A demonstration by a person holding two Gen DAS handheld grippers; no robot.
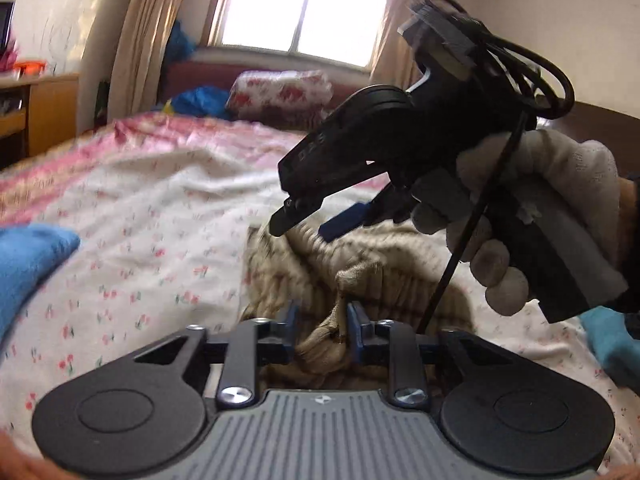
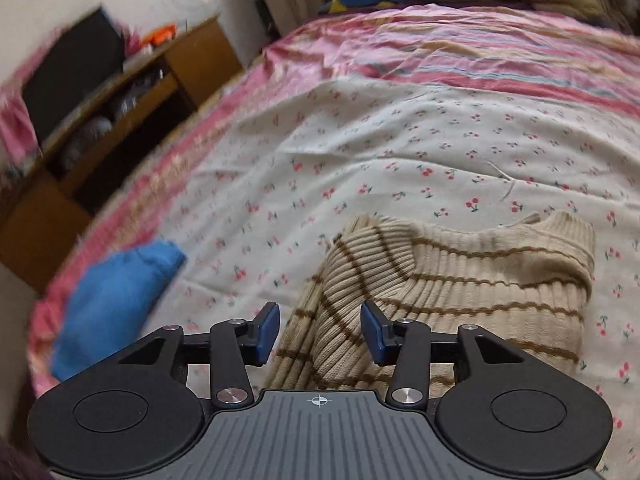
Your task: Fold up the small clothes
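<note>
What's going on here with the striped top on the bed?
A person with a handheld gripper in each gloved hand is folding a beige striped sweater on a cherry-print sheet. The left gripper pinches a bunched bit of the knit. The right gripper hangs open above the sweater, gripping nothing. A blue garment lies off to the side.

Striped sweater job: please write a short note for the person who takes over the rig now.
Left tool: shut on a bunched fold of the beige ribbed sweater with brown stripes.
Right tool: open, above the sweater's left part, holding nothing.
Sweater lies crumpled on the cherry-print white bedsheet. A blue cloth lies apart, to its left.
Done: no neat fold to see yet.
Left: probably flatten and fold the sweater, then the blue cloth.
</note>
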